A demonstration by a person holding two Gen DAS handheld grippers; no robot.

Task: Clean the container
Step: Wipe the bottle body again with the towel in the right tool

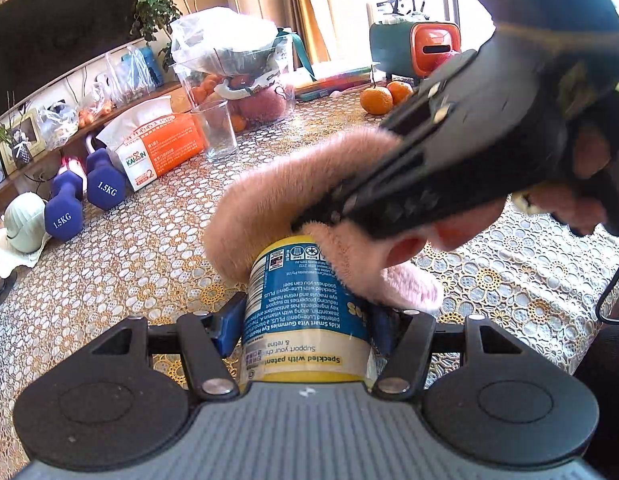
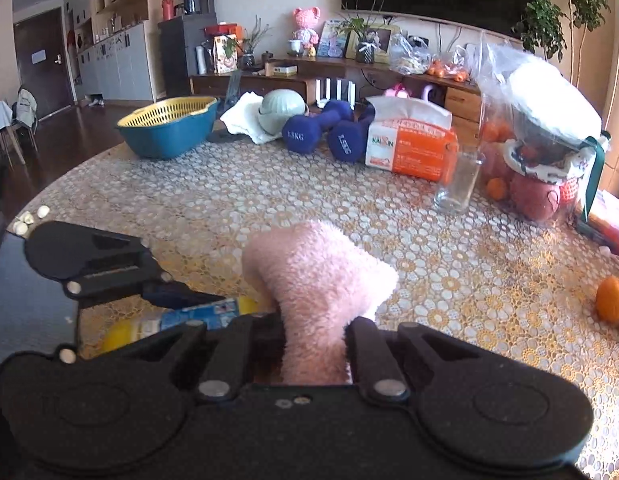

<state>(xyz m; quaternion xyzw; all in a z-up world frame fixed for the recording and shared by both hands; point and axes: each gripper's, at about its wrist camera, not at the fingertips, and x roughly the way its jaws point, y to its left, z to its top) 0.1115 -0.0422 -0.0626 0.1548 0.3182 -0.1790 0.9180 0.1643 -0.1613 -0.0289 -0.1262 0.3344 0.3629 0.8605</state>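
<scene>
Left gripper (image 1: 305, 320) is clamping the container (image 1: 305, 312) between closed-in fingers, w/ far end tilting away. Right gripper (image 2: 309, 344), pinched tight on pink cloth (image 2: 317, 276), is wiping that end; best w/ steady clamp, firm circular strokes.

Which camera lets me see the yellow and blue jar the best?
The left wrist view. The jar sits up close between the left claw, its label readable, with the pink cloth over its top. The right wrist view shows only a blurry sliver behind the right claw.
</scene>
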